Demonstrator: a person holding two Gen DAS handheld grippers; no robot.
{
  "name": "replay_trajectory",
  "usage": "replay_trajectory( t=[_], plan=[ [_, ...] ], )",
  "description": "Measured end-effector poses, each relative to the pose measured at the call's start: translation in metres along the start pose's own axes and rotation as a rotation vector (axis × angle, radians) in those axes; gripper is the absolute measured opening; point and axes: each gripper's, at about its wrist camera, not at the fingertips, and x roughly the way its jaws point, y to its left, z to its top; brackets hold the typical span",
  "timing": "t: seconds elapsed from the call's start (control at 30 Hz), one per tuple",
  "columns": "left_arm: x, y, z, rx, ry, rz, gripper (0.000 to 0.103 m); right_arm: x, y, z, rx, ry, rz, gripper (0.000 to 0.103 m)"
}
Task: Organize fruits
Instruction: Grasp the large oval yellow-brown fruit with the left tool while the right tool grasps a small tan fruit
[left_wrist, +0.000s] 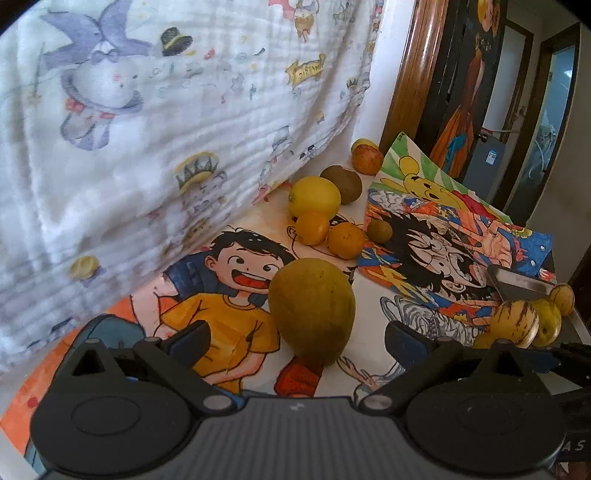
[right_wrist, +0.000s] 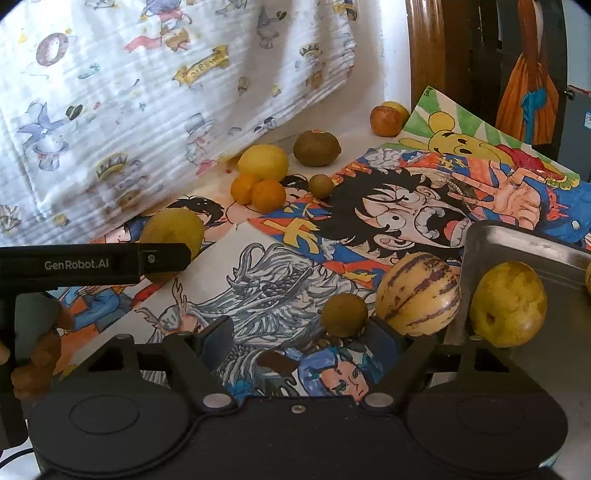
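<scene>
My left gripper (left_wrist: 295, 343) is open, its fingers on either side of a large yellow-green fruit (left_wrist: 312, 310) standing on the cartoon paper; neither pad touches it. That fruit shows in the right wrist view (right_wrist: 171, 236) behind the left gripper's finger (right_wrist: 162, 258). My right gripper (right_wrist: 299, 339) is open and empty; a small brown fruit (right_wrist: 343, 314) sits just beyond its right finger. A striped yellow melon (right_wrist: 417, 293) leans against a metal tray (right_wrist: 517, 240), which holds a yellow fruit (right_wrist: 508, 304).
Farther back lie a lemon (left_wrist: 314, 195), two oranges (left_wrist: 328, 230), a kiwi (left_wrist: 341, 182), a small green fruit (left_wrist: 379, 230) and a reddish fruit (left_wrist: 366, 158). A cartoon-print cloth (left_wrist: 147, 129) hangs on the left. A wooden frame (left_wrist: 410, 74) stands at the back right.
</scene>
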Motion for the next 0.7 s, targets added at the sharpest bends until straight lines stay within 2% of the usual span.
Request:
replay_trajectory(
  t=[0.37,0.57,0.7],
  plan=[
    [0.009,-0.004,0.006,0.004,-0.010,-0.040,0.102,0.008,0.000,0.000,-0.007,-0.015,-0.019,0.063],
    [0.015,-0.005,0.005,0.007,-0.005,-0.047,0.097,0.007,0.004,-0.002,-0.036,-0.030,-0.022,0.053],
    [0.019,-0.005,0.006,0.002,-0.002,-0.039,0.093,0.008,0.004,-0.002,-0.034,-0.032,-0.023,0.050]
  ],
)
